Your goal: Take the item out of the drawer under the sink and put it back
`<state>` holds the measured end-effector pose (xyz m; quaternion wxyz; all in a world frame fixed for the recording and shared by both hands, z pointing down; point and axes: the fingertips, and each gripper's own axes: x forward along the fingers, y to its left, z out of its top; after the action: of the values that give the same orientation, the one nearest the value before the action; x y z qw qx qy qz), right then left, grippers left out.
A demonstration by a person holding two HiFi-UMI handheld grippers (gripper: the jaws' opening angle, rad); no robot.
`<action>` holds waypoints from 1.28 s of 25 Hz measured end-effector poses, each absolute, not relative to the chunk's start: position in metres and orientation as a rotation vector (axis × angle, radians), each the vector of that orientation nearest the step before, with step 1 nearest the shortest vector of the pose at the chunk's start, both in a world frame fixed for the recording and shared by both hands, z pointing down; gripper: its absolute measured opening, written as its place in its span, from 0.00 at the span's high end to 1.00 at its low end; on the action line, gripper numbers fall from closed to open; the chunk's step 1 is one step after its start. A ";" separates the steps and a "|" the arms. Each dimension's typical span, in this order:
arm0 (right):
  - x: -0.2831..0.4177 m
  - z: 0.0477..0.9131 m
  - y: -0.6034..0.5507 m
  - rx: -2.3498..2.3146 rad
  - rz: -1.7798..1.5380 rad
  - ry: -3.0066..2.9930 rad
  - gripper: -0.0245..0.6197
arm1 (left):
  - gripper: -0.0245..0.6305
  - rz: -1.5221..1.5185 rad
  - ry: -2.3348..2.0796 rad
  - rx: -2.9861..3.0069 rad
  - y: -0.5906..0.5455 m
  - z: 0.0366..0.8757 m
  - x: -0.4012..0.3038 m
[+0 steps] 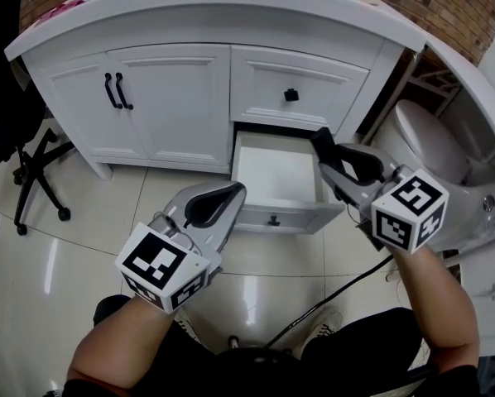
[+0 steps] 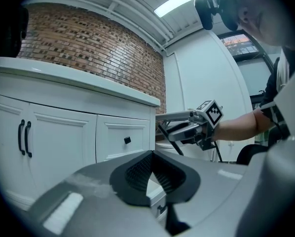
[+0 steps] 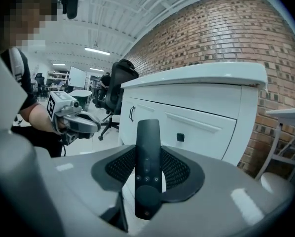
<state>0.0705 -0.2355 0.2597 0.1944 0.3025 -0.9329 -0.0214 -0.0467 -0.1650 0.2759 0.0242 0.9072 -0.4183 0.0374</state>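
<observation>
The lower drawer (image 1: pixel 274 176) of the white sink cabinet stands pulled out, and its white inside is bare. My right gripper (image 1: pixel 326 143) hovers over the drawer's right rim, shut on a slim black remote (image 3: pixel 147 162) that points forward from between the pads (image 3: pixel 179 169). That remote (image 1: pixel 322 139) shows as a dark tip in the head view. My left gripper (image 1: pixel 229 195) hangs in front of the drawer's left corner. Its jaws meet at the tips with nothing between them (image 2: pixel 152 158). From the left gripper view, the right gripper (image 2: pixel 187 130) appears at the cabinet's right end.
Above the open drawer is a shut drawer with a black knob (image 1: pixel 291 95). Two cabinet doors with black handles (image 1: pixel 115 91) are to the left. A white toilet (image 1: pixel 430 143) stands at the right, an office chair base (image 1: pixel 32 180) at the left. The floor is glossy tile.
</observation>
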 end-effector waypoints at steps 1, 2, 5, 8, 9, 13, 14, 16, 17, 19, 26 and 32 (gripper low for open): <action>0.067 0.260 -0.242 0.836 -0.092 -2.601 0.71 | 0.95 0.112 -1.296 2.806 -0.166 0.275 -0.046; 0.063 0.262 -0.249 0.826 -0.120 -2.582 0.71 | 0.95 0.108 -1.295 2.804 -0.166 0.276 -0.045; 0.053 0.274 -0.266 0.789 -0.179 -2.512 0.71 | 0.95 0.106 -1.286 2.803 -0.167 0.278 -0.044; 0.045 0.290 -0.284 0.744 -0.225 -2.446 0.71 | 0.95 0.103 -1.295 2.795 -0.170 0.277 -0.047; 0.043 0.296 -0.290 0.727 -0.233 -2.429 0.71 | 0.95 0.100 -1.296 2.794 -0.171 0.276 -0.048; 0.032 0.320 -0.310 0.653 -0.251 -2.381 0.71 | 0.95 0.099 -1.285 2.787 -0.172 0.277 -0.048; 0.029 0.327 -0.315 0.633 -0.258 -2.362 0.71 | 0.95 0.104 -1.285 2.784 -0.172 0.278 -0.047; 0.025 0.340 -0.324 0.602 -0.256 -2.320 0.71 | 0.95 0.114 -1.286 2.778 -0.173 0.279 -0.047; 0.023 0.346 -0.330 0.594 -0.241 -2.309 0.71 | 0.95 0.112 -1.284 2.779 -0.173 0.279 -0.047; 0.022 0.358 -0.338 0.584 -0.198 -2.299 0.71 | 0.95 0.104 -1.280 2.779 -0.174 0.279 -0.047; 0.021 0.398 -0.358 0.519 -0.120 -2.242 0.71 | 0.95 0.101 -1.291 2.762 -0.176 0.279 -0.050; 0.020 0.428 -0.365 0.466 -0.089 -2.187 0.71 | 0.95 0.096 -1.277 2.765 -0.175 0.280 -0.047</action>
<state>0.0200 -0.3651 0.4279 0.4368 0.1874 -0.8791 -0.0356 -0.0474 -0.1753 0.2803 0.0471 0.9064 -0.4185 0.0315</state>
